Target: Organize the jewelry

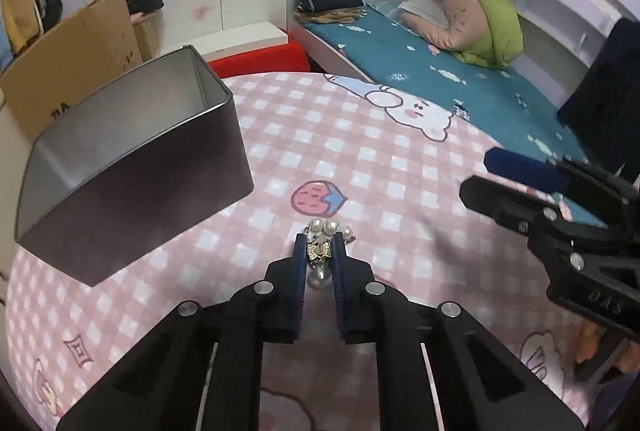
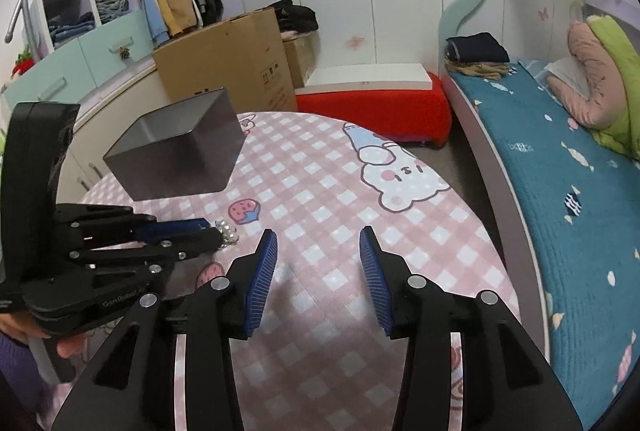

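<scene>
left gripper [image 1: 319, 251]: fingers pinched narrow on the little pearl and gold jewelry piece [image 1: 325, 231], which sits down on the pink checked desk cloth [image 1: 360, 151]

right gripper [image 2: 318, 251]: fingers spread about halfway, nothing between them, hovering over bare cloth at roughly 3 o'clock of the jewelry

target: I'd guess the open dark rectangular metal tin [image 1: 132, 167], up at 10 o'clock from the pearls

tip: lift straight up before swinging over, so the dangling pearl clears the tin's rim

watch out: tiny piece, shallow pinch, so go slow or it may slip

right side: keep it parked clear
</scene>
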`<state>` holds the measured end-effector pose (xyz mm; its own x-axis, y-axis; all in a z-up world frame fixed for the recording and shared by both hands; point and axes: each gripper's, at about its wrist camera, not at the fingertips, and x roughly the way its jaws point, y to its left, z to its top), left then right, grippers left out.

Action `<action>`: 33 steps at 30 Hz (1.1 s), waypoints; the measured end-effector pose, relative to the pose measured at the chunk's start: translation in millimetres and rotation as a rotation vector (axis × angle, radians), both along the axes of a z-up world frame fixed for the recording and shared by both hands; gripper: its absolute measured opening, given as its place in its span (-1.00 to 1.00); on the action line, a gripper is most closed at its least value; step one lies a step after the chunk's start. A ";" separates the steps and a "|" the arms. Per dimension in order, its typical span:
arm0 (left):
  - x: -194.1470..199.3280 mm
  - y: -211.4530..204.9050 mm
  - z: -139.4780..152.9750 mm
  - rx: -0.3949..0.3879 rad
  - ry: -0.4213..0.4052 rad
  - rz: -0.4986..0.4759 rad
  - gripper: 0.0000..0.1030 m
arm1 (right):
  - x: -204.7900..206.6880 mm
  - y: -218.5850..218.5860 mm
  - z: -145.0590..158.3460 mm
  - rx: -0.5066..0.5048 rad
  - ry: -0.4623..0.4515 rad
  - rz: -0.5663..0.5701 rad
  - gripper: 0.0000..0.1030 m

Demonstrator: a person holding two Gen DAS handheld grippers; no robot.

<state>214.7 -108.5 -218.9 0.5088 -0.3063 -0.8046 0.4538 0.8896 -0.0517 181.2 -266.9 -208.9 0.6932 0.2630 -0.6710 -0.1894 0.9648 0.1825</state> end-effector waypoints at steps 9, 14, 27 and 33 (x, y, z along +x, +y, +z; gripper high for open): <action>-19.4 50.7 48.4 -0.097 -0.090 0.030 -0.80 | 19.3 13.6 16.6 0.076 0.015 0.016 -0.17; -22.4 94.3 90.9 -0.203 -0.138 0.059 -0.80 | 33.8 29.2 33.8 0.141 0.017 0.027 -0.17; -5.5 149.8 152.0 -0.277 -0.237 0.134 -0.80 | 90.8 93.3 54.8 0.178 0.079 0.099 -0.17; 17.4 165.6 123.2 -0.200 -0.198 0.249 -0.80 | 79.6 104.7 56.5 0.106 0.037 0.068 -0.17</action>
<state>232.1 57.0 -95.7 0.7273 -0.2945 -0.6200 0.2431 0.9553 -0.1686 260.8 -162.2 -152.4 0.6465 0.3788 -0.6622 -0.2446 0.9251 0.2905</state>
